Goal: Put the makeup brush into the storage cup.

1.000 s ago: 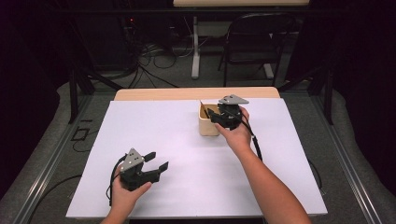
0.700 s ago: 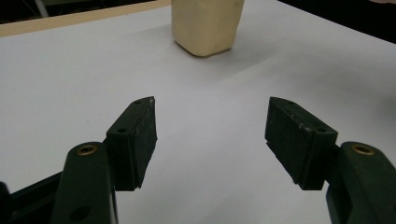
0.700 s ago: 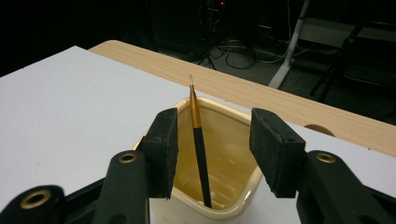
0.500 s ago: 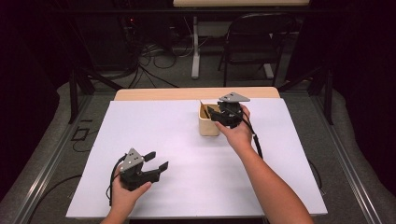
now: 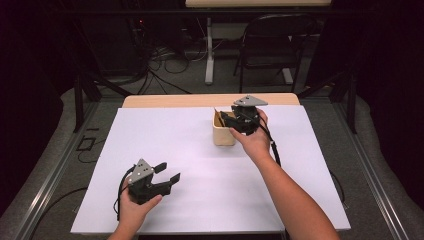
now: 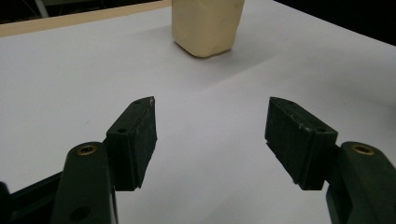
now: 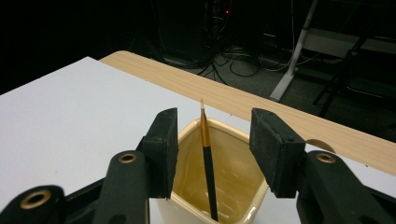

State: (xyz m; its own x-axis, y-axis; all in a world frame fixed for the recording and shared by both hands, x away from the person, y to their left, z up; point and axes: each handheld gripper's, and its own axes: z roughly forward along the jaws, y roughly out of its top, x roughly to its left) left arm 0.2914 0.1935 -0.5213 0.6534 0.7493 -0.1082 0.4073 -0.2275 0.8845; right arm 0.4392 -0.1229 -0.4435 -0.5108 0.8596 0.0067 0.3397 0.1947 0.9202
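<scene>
Your right gripper (image 7: 212, 154) hovers, fingers spread, around the brush (image 7: 208, 163) standing in the cup (image 7: 243, 186); your left gripper (image 6: 210, 135), lower left, is spread too.

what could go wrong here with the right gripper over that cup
The brush leans loosely in the cream cup, between the open jaws of the right gripper without touching either pad, so closing off-centre may push it aside instead of gripping it. The cup looks light, and nothing steadies it: the left gripper sits well away, so a bump could tip it.
</scene>
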